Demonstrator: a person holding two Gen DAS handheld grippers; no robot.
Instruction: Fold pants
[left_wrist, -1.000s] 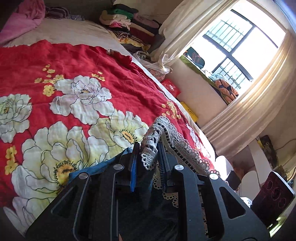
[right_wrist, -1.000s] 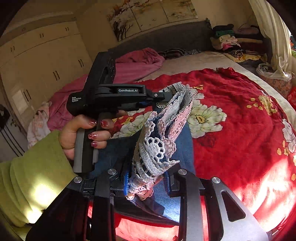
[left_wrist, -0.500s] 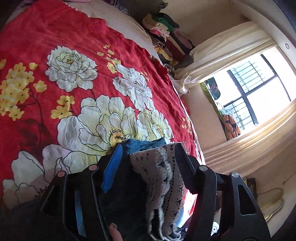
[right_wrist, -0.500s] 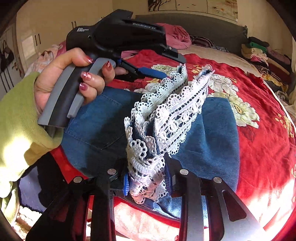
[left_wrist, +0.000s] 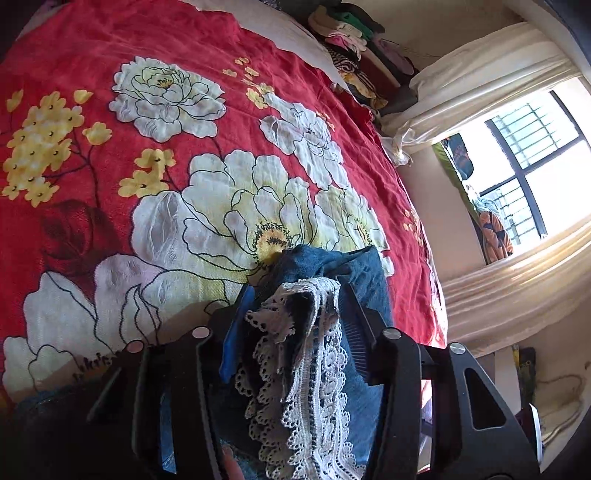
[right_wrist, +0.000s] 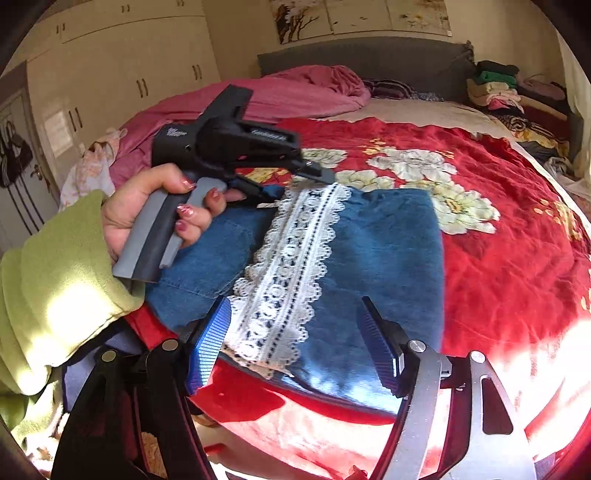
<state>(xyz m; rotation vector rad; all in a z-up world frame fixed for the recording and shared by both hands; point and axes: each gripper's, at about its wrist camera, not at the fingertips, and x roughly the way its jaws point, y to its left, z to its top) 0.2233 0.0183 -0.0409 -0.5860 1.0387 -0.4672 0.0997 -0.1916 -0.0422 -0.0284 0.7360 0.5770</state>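
The blue denim pants (right_wrist: 388, 251) lie folded on the red floral blanket (right_wrist: 517, 221), with a white lace trim (right_wrist: 291, 258) running along the top. My right gripper (right_wrist: 293, 306) hovers over the near end of the lace. Its jaws are opening wide and no pad touches the cloth. At the far end of the lace, a hand (right_wrist: 147, 199) in a green sleeve holds my left gripper (right_wrist: 295, 181). In the left wrist view, the left gripper (left_wrist: 295, 291) is closing on a bunch of denim (left_wrist: 332, 258) and lace (left_wrist: 314, 369) that fills its gap.
A stack of folded clothes (right_wrist: 495, 88) sits at the head of the bed on the right. A pink quilt (right_wrist: 306, 92) lies at the back left, with wardrobes (right_wrist: 129, 66) beyond it. A curtained window (left_wrist: 517, 147) is beside the bed. The bed's near edge runs just under my right gripper.
The right gripper has let go of the bunched lace hem and spread its jaws. The pants now lie flat on the blanket. The left gripper sank toward the bed, opened, then narrowed on the cloth.
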